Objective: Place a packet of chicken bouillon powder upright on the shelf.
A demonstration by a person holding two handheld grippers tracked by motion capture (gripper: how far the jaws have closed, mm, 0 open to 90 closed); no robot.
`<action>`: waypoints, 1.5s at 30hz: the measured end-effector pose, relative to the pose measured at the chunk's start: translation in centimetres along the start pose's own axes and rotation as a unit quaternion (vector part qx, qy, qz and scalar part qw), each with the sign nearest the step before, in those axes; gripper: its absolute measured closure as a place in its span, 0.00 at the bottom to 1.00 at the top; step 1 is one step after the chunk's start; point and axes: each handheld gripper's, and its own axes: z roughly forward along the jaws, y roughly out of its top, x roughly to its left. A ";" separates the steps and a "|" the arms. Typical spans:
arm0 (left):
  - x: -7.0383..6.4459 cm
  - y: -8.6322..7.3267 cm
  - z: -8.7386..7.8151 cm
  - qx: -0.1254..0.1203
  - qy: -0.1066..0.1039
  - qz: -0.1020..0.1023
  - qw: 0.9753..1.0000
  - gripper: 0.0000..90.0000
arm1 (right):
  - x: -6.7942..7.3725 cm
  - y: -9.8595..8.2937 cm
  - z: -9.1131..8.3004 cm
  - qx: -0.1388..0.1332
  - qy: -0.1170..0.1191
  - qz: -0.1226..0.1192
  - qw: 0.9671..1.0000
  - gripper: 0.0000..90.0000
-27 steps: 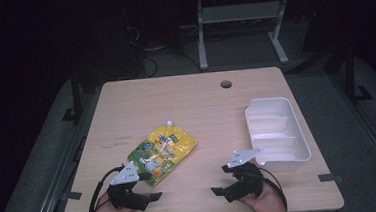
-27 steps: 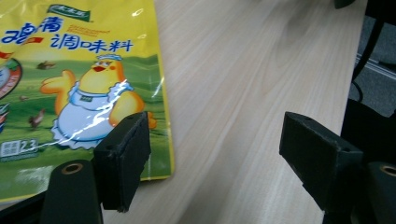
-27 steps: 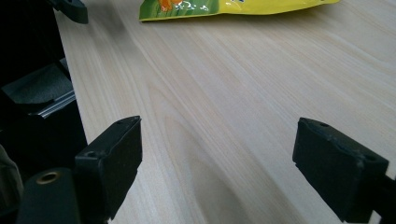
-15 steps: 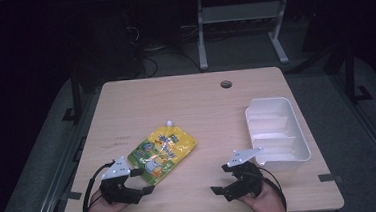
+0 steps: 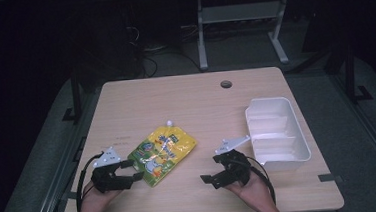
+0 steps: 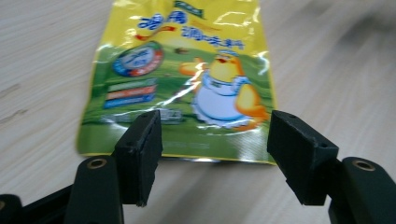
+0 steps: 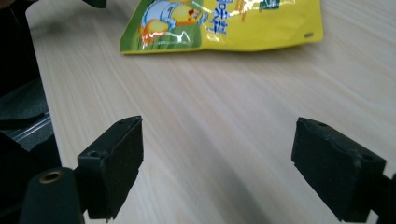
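A yellow and green pouch (image 5: 163, 154) with a cartoon chick and a white cap lies flat on the wooden table (image 5: 186, 106). My left gripper (image 5: 131, 171) is open just off the pouch's near-left end. In the left gripper view its jaws stand apart over the table with the pouch (image 6: 187, 79) right ahead of them. My right gripper (image 5: 211, 170) is open too, right of the pouch and apart from it. The right gripper view has bare wood between the jaws and the pouch (image 7: 219, 25) farther off.
A white plastic bin (image 5: 276, 133) with ridged inner walls stands at the table's right side, close behind my right hand. A round cable hole (image 5: 226, 84) sits near the far edge. Beyond the table are dark floor and a metal stand (image 5: 240, 27).
My left gripper has pulled back to the left, off the pouch's near end. The pouch stays flat in place. My right gripper has hardly moved.
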 end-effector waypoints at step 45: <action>1.8 1.0 2.8 0.046 0.024 0.003 0.999 0.75 | -7.8 9.4 9.7 0.091 -0.009 0.104 0.990 0.53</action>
